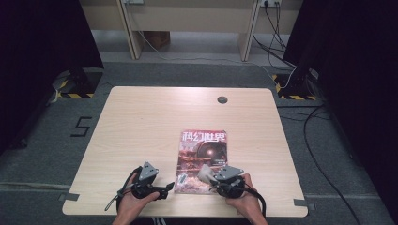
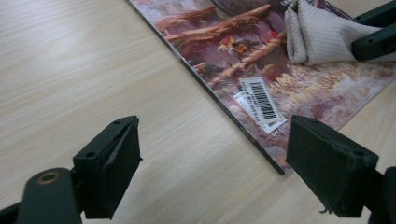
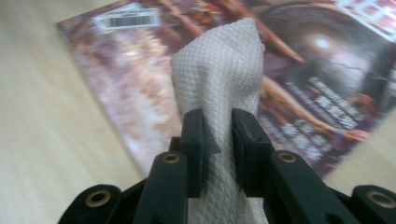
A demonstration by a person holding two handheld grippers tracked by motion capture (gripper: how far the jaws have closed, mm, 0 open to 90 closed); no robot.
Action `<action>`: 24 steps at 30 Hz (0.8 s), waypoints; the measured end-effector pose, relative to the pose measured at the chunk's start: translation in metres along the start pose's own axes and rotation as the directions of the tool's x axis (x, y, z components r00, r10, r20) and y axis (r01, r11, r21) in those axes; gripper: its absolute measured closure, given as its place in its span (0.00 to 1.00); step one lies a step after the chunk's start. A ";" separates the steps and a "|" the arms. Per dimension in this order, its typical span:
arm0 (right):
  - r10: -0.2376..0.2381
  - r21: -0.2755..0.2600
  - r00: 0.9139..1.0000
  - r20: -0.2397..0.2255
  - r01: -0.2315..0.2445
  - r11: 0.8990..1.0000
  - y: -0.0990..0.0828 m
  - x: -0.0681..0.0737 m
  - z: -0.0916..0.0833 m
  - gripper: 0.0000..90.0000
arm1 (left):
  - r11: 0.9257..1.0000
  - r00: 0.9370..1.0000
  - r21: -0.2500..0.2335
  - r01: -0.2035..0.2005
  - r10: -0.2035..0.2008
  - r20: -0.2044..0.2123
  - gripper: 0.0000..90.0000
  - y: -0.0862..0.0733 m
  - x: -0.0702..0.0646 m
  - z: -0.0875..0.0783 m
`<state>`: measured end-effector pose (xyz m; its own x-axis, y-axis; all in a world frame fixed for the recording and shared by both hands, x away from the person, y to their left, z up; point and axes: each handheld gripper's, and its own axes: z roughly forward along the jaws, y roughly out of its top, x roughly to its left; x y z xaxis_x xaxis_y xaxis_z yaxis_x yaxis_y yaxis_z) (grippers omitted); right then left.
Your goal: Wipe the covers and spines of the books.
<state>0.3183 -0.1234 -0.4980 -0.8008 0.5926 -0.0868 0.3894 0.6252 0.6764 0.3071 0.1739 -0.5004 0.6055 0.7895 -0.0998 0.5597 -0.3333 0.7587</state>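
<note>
Your right gripper (image 3: 217, 140) pinches white cloth (image 3: 219, 79) over magazine (image 1: 202, 159) (weave clear in right gripper view). Left gripper (image 2: 215, 163) spread wide above table (image 2: 70, 70), barcode label (image 2: 261, 100) just beyond.

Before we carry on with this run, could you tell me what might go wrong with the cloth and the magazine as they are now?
The magazine lies loose on the table, and the left gripper stands open beside its edge, not pinning it, so a wipe might slide it. The right gripper pinches only a narrow fold of the white cloth, which could slip out or bunch. The magazine's near edge sits close to the table's front, so it may get pushed off.
</note>
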 end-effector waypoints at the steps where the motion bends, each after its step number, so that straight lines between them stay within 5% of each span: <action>1: -0.004 0.001 1.000 -0.002 0.004 1.000 0.000 0.001 -0.001 0.84 | 1.000 1.000 -0.003 -0.003 0.003 -0.003 0.19 0.001 -0.002 0.003; 3: 0.013 -0.002 1.000 -0.009 -0.013 1.000 -0.003 -0.002 -0.003 0.85 | 1.000 1.000 0.012 -0.026 0.026 0.000 0.19 0.002 -0.007 0.009; 9: 0.073 0.000 0.995 0.067 -0.073 0.997 -0.014 -0.025 -0.010 0.85 | 0.999 0.999 0.030 -0.045 0.045 0.001 0.19 0.004 -0.011 0.020; 18: -0.035 0.011 0.999 0.011 0.035 0.999 -0.007 0.009 -0.009 0.84 | 0.997 0.999 0.059 -0.050 0.051 -0.005 0.19 0.003 -0.010 0.024; 24: 0.021 0.007 0.999 0.041 -0.022 1.000 -0.018 -0.006 -0.017 0.84 | 0.997 0.999 0.064 -0.048 0.048 -0.002 0.19 0.003 -0.010 0.024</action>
<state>0.3085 -0.1471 -0.4974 -0.7728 0.6263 -0.1023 0.4098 0.6156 0.6732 0.3164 0.1528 -0.5129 0.6308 0.7735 -0.0616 0.5647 -0.4031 0.7202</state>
